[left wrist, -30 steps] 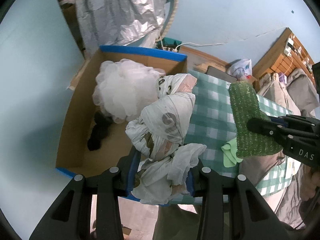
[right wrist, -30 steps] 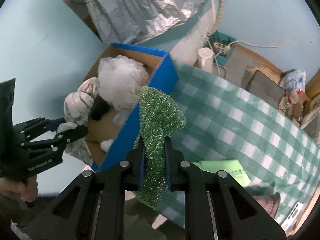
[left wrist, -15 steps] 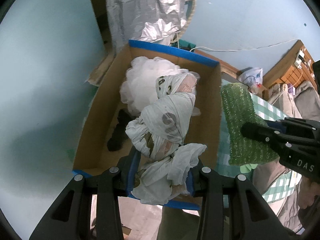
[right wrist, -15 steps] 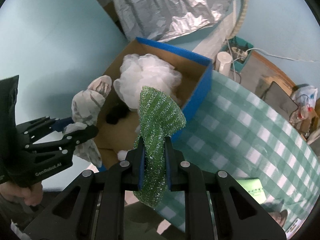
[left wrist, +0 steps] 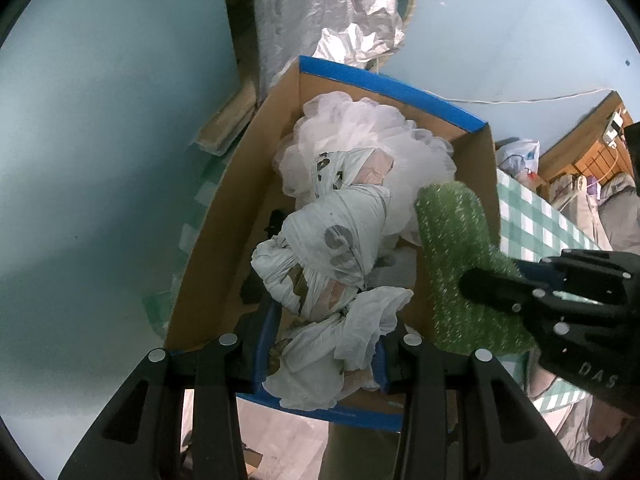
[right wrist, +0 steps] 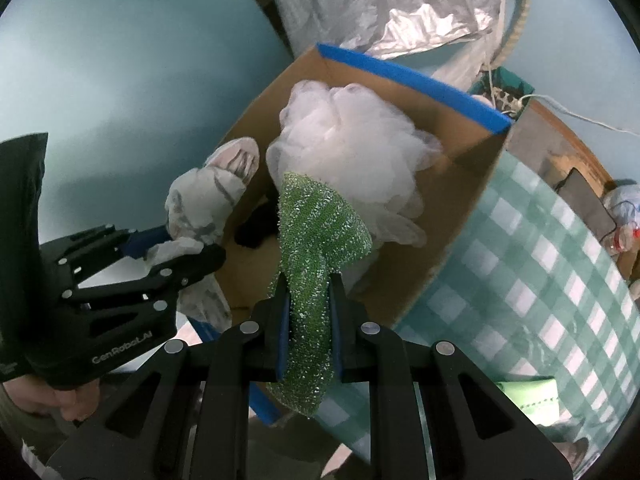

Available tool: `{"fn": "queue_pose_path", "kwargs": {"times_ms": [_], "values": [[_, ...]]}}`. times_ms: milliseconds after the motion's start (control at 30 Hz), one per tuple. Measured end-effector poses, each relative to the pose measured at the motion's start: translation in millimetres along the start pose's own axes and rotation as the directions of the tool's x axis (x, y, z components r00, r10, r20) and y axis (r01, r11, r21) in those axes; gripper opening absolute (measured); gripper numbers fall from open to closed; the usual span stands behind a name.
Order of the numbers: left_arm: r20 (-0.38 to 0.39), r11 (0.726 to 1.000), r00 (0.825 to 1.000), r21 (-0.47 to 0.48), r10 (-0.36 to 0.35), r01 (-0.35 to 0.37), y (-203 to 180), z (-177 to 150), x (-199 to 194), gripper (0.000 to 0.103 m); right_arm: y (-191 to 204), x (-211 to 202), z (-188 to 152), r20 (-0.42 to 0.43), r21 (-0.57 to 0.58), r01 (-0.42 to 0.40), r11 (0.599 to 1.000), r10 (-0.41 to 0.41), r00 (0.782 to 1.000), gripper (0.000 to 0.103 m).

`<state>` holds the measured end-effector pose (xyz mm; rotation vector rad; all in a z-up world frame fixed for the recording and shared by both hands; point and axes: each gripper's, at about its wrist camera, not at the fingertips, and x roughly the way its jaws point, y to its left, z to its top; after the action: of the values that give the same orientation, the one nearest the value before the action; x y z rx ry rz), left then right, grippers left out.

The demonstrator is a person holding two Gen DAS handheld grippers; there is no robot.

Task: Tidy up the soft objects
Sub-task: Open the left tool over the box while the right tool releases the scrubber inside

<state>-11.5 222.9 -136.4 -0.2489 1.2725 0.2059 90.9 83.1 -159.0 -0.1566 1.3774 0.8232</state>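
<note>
My left gripper [left wrist: 325, 330] is shut on a knotted white plastic bag bundle [left wrist: 336, 256], which hangs over the open cardboard box [left wrist: 224, 216] with its blue-taped rim. In the right wrist view that bundle [right wrist: 200, 204] shows at the box's left wall, held by the left gripper [right wrist: 176, 252]. My right gripper [right wrist: 308, 320] is shut on a green sparkly scouring cloth [right wrist: 316, 224], also above the box. The same green cloth [left wrist: 456, 256] appears at the box's right wall in the left view. A white mesh bath pouf [right wrist: 348, 144] and a dark item [right wrist: 256, 228] lie inside the box.
The box stands at the edge of a table with a green checked cloth [right wrist: 540, 280]. A light green cloth [right wrist: 532, 396] lies on it near the front. Silver foil sheeting [right wrist: 400, 4] hangs behind the box. A person's hand [right wrist: 52, 396] holds the left gripper.
Both grippers have moved left over the box and a little lower, each still holding its item. The box now fills the middle of both views, with the green cloth over its inside.
</note>
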Motion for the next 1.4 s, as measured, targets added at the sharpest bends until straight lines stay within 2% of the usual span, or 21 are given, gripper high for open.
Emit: {"fn": "queue_pose_path", "kwargs": {"times_ms": [300,467,567,633,733,1133,1400], "values": [[-0.021,1.0,1.0,-0.016,0.001,-0.002,12.1,-2.3,12.9,0.042,-0.4,19.8,2.9,-0.035,0.025,0.001,1.0,-0.001,0.999,0.016],[-0.02,1.0,1.0,-0.024,0.006,-0.006,13.0,-0.6,14.8,0.054,-0.5,21.8,5.7,-0.031,0.04,0.013,0.999,-0.012,0.999,0.029],[0.0,1.0,1.0,-0.016,0.015,-0.015,12.4,-1.1,10.8,0.062,-0.2,18.1,5.0,-0.02,0.039,0.03,0.999,-0.029,0.999,0.043],[0.013,1.0,1.0,-0.012,0.014,-0.014,12.3,-1.3,6.5,0.063,-0.9,12.9,4.1,-0.004,0.042,0.04,0.998,-0.04,0.999,0.053],[0.019,1.0,1.0,-0.01,0.013,-0.013,12.3,-0.7,1.5,0.064,-2.0,6.5,3.3,0.009,0.052,0.048,0.997,-0.049,0.999,0.058],[0.06,0.999,0.998,0.035,0.026,-0.028,-1.8,-2.1,-22.4,0.069,-20.8,-24.5,-7.9,0.047,0.105,0.06,0.993,-0.065,0.997,0.065],[0.092,0.996,0.996,0.087,0.022,-0.03,-22.5,-0.8,-41.3,0.073,-37.9,-45.4,-26.7,0.059,0.163,0.067,0.984,-0.078,0.995,0.065]]}}
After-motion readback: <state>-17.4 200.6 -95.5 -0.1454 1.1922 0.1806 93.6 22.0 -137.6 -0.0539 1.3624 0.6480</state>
